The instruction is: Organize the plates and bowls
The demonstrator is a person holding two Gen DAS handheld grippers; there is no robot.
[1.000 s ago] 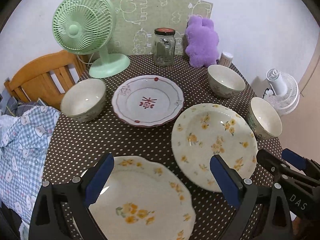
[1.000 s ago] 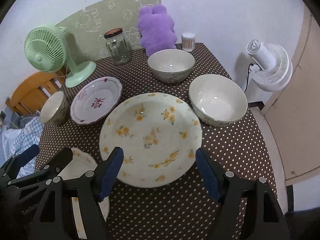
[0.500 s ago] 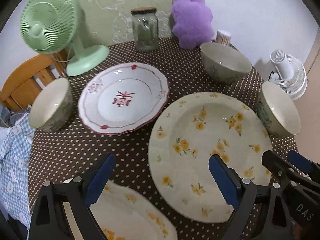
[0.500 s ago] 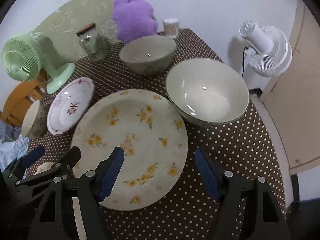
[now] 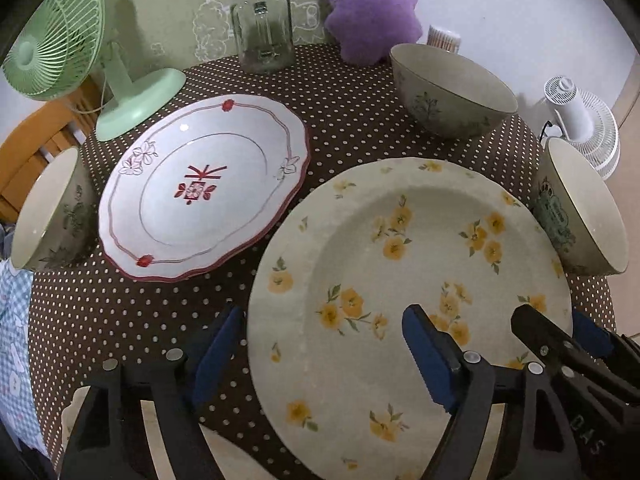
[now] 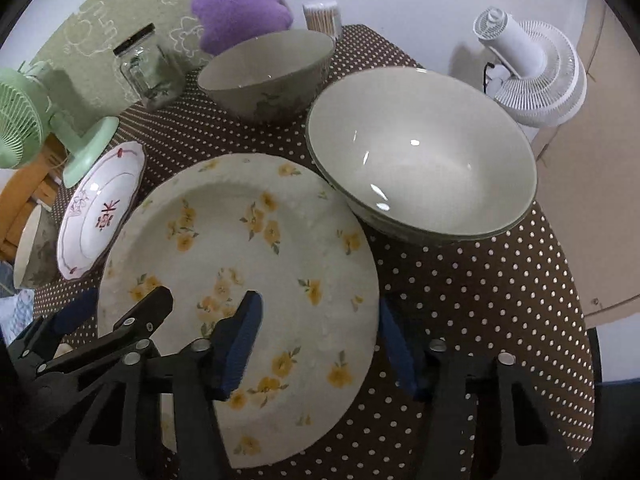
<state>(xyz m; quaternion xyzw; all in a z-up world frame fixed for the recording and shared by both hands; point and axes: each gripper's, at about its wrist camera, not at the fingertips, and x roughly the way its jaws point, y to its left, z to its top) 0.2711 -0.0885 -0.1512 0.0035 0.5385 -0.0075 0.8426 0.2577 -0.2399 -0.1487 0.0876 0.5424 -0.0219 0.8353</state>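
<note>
Left wrist view: the left gripper (image 5: 320,352) is straddling the near-left rim of the yellow-flower plate (image 5: 400,264), one blue pad outside on the dotted tablecloth (image 5: 340,120), the other over the plate's well. Jaws are closing; the rim is lying between them, pads not yet pressing. The right gripper (image 5: 560,336) is showing at the plate's near-right rim. The red-pattern plate (image 5: 204,188) is sitting just left of the flower plate. One bowl (image 5: 452,92) is standing behind it, a second bowl (image 5: 580,208) at its right edge, a third bowl (image 5: 52,212) left of the red-pattern plate. Green fan (image 5: 60,40), glass jar (image 5: 262,24) and purple plush (image 5: 372,12) are lining the back.

Right wrist view: the right gripper (image 6: 316,344) is bracketing the flower plate's (image 6: 240,240) near-right rim, jaws closing, rim between, no clamp visible. A large bowl (image 6: 420,152) is overlapping the plate's far-right edge; whether touching, cannot tell.
</note>
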